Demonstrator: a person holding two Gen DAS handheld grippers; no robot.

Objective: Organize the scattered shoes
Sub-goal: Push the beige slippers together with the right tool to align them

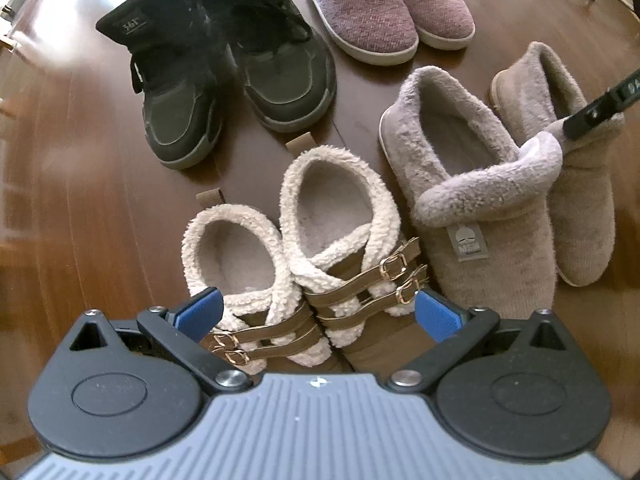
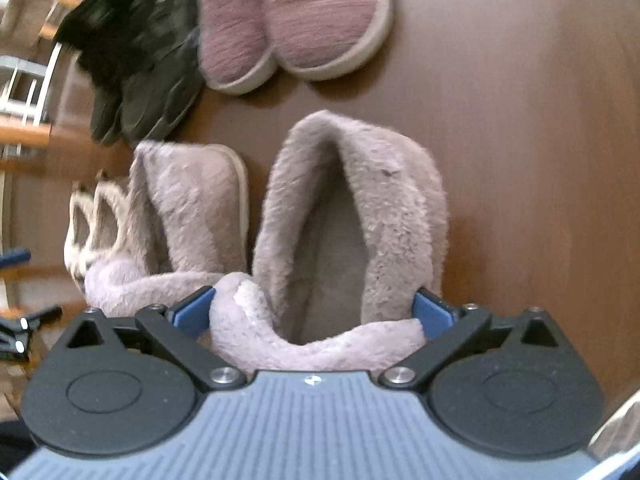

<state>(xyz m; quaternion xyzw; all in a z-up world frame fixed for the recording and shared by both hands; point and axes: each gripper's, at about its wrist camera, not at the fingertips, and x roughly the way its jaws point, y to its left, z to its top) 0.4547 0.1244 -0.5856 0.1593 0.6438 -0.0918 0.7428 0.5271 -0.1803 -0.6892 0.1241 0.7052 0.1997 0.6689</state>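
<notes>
Daylight glare washed floor (image 1: 60,12) upper left; left view sharp; right view motion-blurred, worst upper left; fisheye edges bent.

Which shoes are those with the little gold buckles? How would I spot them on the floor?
Look at the brown wooden floor where four pairs sit together. The buckled pair is nearest, in front of the black sneakers and beside the grey fuzzy slippers. Only they have cream woolly trim and tan straps.
</notes>
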